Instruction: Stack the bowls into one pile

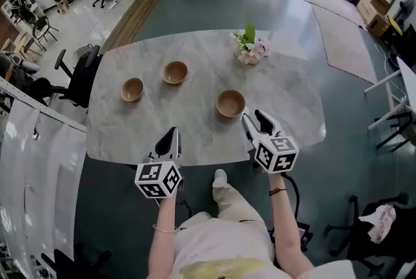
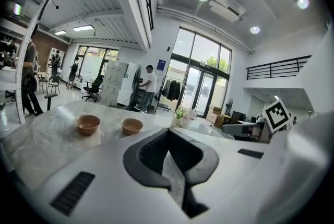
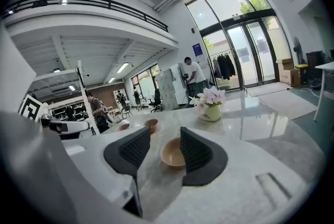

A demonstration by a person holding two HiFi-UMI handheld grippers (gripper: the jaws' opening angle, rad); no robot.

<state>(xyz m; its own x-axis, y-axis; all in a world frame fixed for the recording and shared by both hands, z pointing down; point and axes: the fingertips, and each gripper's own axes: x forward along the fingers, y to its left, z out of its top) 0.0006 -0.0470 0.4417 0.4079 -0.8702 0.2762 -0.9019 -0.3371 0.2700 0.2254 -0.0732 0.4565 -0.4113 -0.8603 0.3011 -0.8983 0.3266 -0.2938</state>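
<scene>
Three wooden bowls stand apart on the marble table [image 1: 286,86]: one at the left [image 1: 132,89], one in the middle further back [image 1: 175,72], and one nearer on the right [image 1: 231,103]. My right gripper [image 1: 256,122] is open just in front of the right bowl, not touching it. In the right gripper view that bowl [image 3: 173,154] shows between the spread fingers of the right gripper [image 3: 165,134]. My left gripper [image 1: 170,140] hovers shut and empty over the table's near edge. The left gripper view shows the left gripper [image 2: 168,130] with the other two bowls [image 2: 87,124] [image 2: 131,125] far ahead.
A small pot of flowers [image 1: 251,47] stands at the table's far right, behind the right bowl. Office chairs [image 1: 77,79] sit at the table's left side. People stand in the background near the glass doors.
</scene>
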